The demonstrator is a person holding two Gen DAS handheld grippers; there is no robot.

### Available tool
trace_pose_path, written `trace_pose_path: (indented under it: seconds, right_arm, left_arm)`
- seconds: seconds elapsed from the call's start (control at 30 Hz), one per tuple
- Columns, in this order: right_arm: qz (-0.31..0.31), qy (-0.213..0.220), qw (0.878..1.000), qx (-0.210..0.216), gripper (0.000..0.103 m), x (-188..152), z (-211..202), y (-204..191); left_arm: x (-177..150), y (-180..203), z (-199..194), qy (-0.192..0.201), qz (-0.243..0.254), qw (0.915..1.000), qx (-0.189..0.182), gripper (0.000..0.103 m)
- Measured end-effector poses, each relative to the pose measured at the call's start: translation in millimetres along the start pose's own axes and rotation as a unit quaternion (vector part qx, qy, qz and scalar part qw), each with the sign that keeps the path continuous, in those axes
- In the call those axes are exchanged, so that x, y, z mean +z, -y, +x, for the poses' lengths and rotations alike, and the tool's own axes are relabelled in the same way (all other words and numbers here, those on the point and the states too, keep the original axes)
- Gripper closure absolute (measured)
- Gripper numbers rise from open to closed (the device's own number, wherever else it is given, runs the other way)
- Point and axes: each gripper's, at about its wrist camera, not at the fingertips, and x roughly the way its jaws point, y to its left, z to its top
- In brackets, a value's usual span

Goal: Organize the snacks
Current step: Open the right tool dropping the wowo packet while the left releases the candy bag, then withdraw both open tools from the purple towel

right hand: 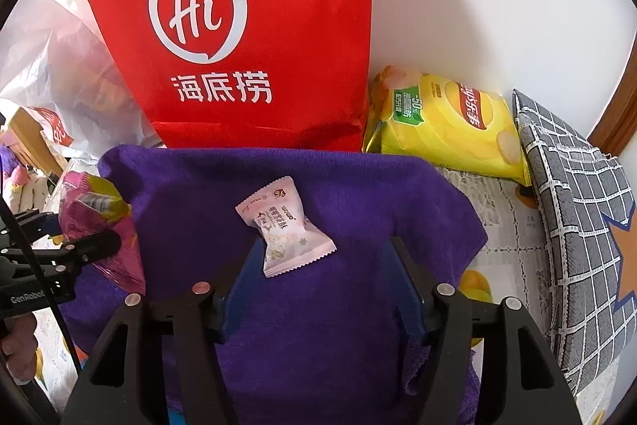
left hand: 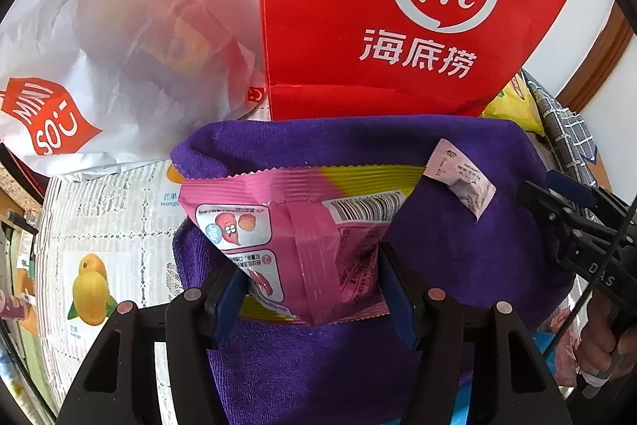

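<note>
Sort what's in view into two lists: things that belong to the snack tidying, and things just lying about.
Part of the job:
- pink snack bag, clamped in the left gripper
- small wrapped sweet, lying free between the open right gripper fingers
- yellow crisp packet

Just lying about:
- purple towel
- red paper bag
- white plastic bag
- checked cushion

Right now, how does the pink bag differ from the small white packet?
The pink bag is larger than the white packet. The bag is bright pink and yellow with a barcode; the packet is pale, with a faint flower print. The left gripper holds the bag between its fingers; the packet lies free on the purple towel, between the right gripper's open jaws. Both are sealed snack wrappers with crimped ends.
</note>
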Motion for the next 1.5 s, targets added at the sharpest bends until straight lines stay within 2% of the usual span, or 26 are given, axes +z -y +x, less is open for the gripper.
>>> trace_pose_path:
  seconds: [0.07,0.13,0.23,0.33,0.43,0.5,0.6,0.7,0.87,1.03,1.2,1.33,1.5]
  right_arm:
    - [0.001,0.000,1.000,0.000,0.040,0.6,0.0,0.3]
    - [0.001,0.000,1.000,0.000,0.040,1.0,-0.2,0.1]
    - [0.001,0.002,1.000,-0.001,0.040,1.5,-2.2,-1.1]
    - [0.003,0.004,1.000,0.001,0.039,2.5,-6.2,-2.0]
    - [0.004,0.010,1.000,-0.008,0.032,4.1,-12.4,-3.6]
    - [0.005,0.017,1.000,-0.013,0.031,5.2,-19.1,-4.8]
    - [0.016,0.028,0.999,-0.029,0.015,7.9,-31.6,-6.1]
    - [0.026,0.050,0.997,-0.047,0.014,4.7,-48.8,-7.2]
    - [0.019,0.054,0.997,-0.059,0.013,-6.3,-72.1,-9.9]
    - [0.013,0.072,0.993,-0.092,0.013,-25.4,-105.0,-11.0]
    - [0.025,0.080,0.993,-0.087,0.013,-42.9,-134.2,-6.1]
    - [0.042,0.086,0.993,-0.064,0.013,-58.1,-152.4,1.7]
    - [0.068,0.090,0.992,-0.062,0.013,-78.8,-169.6,10.4]
  left_arm:
    - [0.0,-1.5,-0.5,0.000,-0.001,1.0000,0.003,0.038]
    - [0.7,-2.4,-4.4,0.009,-0.003,1.0000,0.003,0.028]
    - [0.4,-1.7,-11.2,0.021,-0.004,0.9997,-0.007,0.023]
    - [0.2,0.1,-17.6,0.030,-0.003,0.9994,-0.018,0.021]
    - [-0.2,3.3,-22.1,0.037,0.001,0.9992,-0.013,0.021]
    - [-0.3,6.1,-25.8,0.043,0.006,0.9990,-0.006,0.021]
    - [0.8,10.4,-32.6,0.059,0.011,0.9982,0.003,0.021]
    - [0.1,9.0,-43.3,0.074,0.012,0.9971,0.003,0.021]
    - [-0.4,5.6,-62.5,0.092,0.007,0.9957,0.001,0.021]
    - [-3.0,4.4,-83.6,0.102,0.003,0.9943,-0.030,0.021]
    - [-4.1,9.1,-103.1,0.103,0.004,0.9943,-0.029,0.021]
    - [-14.8,10.9,-121.9,0.104,0.002,0.9929,-0.056,0.022]
    - [-36.1,9.5,-142.7,0.118,0.000,0.9920,-0.044,0.022]
